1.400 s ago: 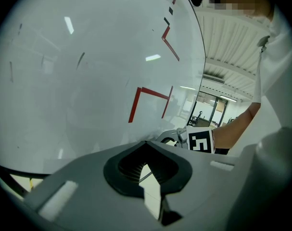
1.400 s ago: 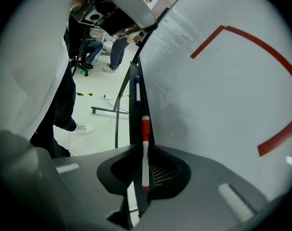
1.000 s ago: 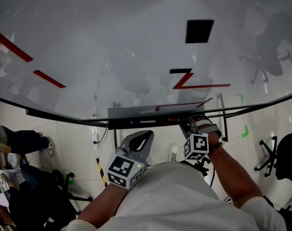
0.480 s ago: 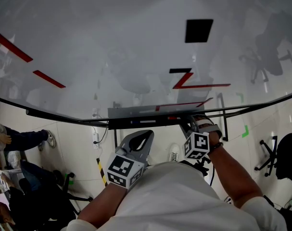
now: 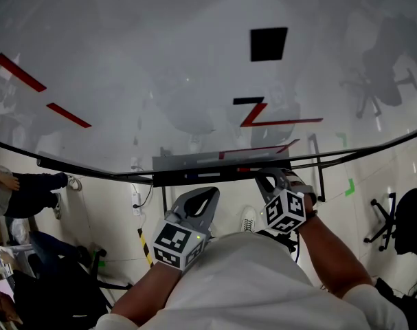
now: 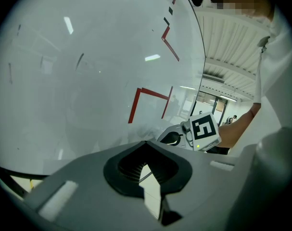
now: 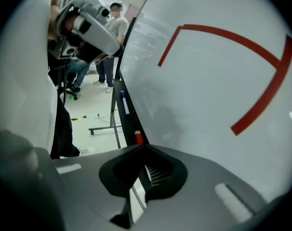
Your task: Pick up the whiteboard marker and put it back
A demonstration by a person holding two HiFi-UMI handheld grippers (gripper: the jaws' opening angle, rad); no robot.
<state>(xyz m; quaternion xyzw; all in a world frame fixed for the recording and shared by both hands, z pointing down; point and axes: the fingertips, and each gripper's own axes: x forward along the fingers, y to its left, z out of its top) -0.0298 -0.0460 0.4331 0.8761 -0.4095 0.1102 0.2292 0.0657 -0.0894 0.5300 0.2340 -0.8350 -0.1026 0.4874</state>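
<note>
Head view: left gripper (image 5: 203, 196) idle below tray (image 5: 187, 161); right gripper (image 5: 271, 179) beside tray's right end.
Left gripper view: jaws together, empty.
Right gripper view: jaws closed, empty; red marker (image 7: 138, 137) lies in tray just past tips. We'd spread jaws first, then straddle barrel mid-length.

The whiteboard's tray (image 5: 168, 178) is running along the board's lower edge, carrying two markers lying lengthwise on it — a red marker (image 7: 138, 137) at one spot and a blue-tipped marker (image 7: 124, 105) lying farther along, apart from it.
</note>
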